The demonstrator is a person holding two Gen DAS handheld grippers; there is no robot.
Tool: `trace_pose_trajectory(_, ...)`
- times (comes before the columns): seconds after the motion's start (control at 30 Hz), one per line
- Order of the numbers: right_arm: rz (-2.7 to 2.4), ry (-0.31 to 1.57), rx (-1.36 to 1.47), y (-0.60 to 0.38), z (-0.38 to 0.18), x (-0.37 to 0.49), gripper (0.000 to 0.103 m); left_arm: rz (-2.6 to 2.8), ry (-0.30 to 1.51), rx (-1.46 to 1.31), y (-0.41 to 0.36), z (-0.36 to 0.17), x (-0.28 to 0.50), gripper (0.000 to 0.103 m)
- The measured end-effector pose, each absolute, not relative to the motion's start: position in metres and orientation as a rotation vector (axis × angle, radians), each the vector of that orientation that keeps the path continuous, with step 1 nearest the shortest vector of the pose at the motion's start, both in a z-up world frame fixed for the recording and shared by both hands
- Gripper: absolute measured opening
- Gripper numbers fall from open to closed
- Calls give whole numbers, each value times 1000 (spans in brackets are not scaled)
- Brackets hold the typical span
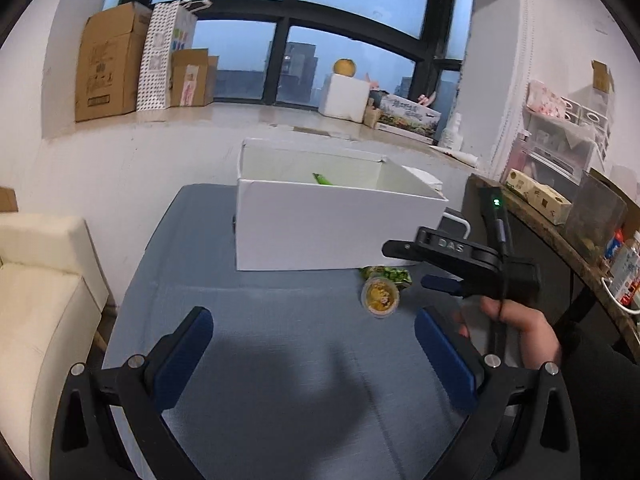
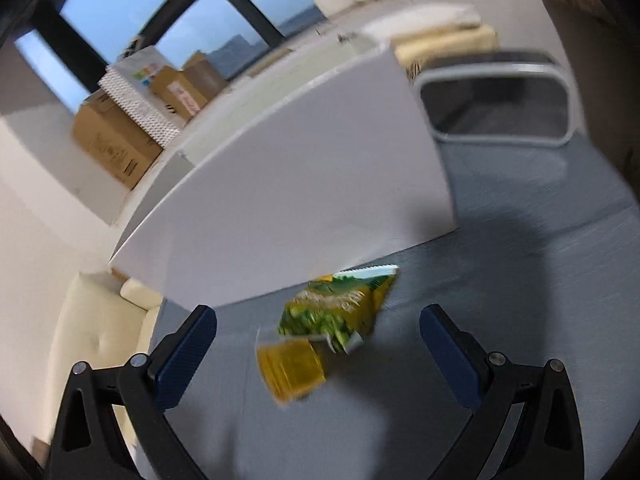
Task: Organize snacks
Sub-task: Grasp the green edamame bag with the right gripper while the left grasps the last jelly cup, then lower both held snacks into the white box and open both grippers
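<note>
A white open box (image 1: 328, 228) stands on the grey-blue table (image 1: 248, 320); a green packet (image 1: 323, 179) pokes up inside it. In front of its right corner lie a small yellow snack cup (image 1: 380, 299) and a green snack bag (image 1: 390, 274). My left gripper (image 1: 312, 336) is open and empty, above the table to the left of the cup. My right gripper (image 2: 318, 334) is open, with the yellow cup (image 2: 290, 368) and the green bag (image 2: 340, 308) lying on the table between its fingers. The box's white wall (image 2: 300, 184) stands just behind them. The right gripper's body (image 1: 460, 260) shows beside the cup.
A cream sofa (image 1: 36, 292) stands left of the table. A grey-rimmed chair back (image 2: 496, 100) sits behind the box. A cluttered wooden shelf (image 1: 560, 220) is on the right. Cardboard boxes (image 1: 108, 60) stand on the window ledge.
</note>
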State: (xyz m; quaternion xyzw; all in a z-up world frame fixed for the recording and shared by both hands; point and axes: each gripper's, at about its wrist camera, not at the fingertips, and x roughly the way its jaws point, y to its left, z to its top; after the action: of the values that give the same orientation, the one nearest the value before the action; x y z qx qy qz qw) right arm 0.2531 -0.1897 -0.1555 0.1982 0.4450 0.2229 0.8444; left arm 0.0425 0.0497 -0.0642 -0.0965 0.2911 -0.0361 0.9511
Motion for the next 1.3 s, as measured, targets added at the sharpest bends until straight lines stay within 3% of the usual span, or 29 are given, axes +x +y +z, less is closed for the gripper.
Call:
trace_pose_trajectory(0.13,421,980,343,-167,-164,265,103,-71,594,-192,50,-68,45,103)
trace_pose_trajectory(0.27,377,957,152,-144,-164,256,68,-78,609,-202,50,-73,52,103)
trace_pose_trajectory(0.4,382,941,129,-151,-164,251,52,-89,622,-193,44,-79,58,103)
trace_pose_trajectory(0.93,511,761,208,-243,-95,186,50,-211,749,-27,-49,-110,124,103)
trace_pose_trajectory(1.13,477,735,285,-292,-95,161,50,-260,834,54,-92,-135,152,103)
trace_pose_trajectory(1.2,454,732,305,-305,-98,156,50,-284,882,57,-99,-142,158,97)
trace_pose_trajectory(1.27,443,737,331,-318,-102,153,50,-304,892,35,-100,-142,159,64)
trace_pose_trajectory(1.3,439,739,340,-323,-103,152,50,-300,905,37,-101,-142,159,58)
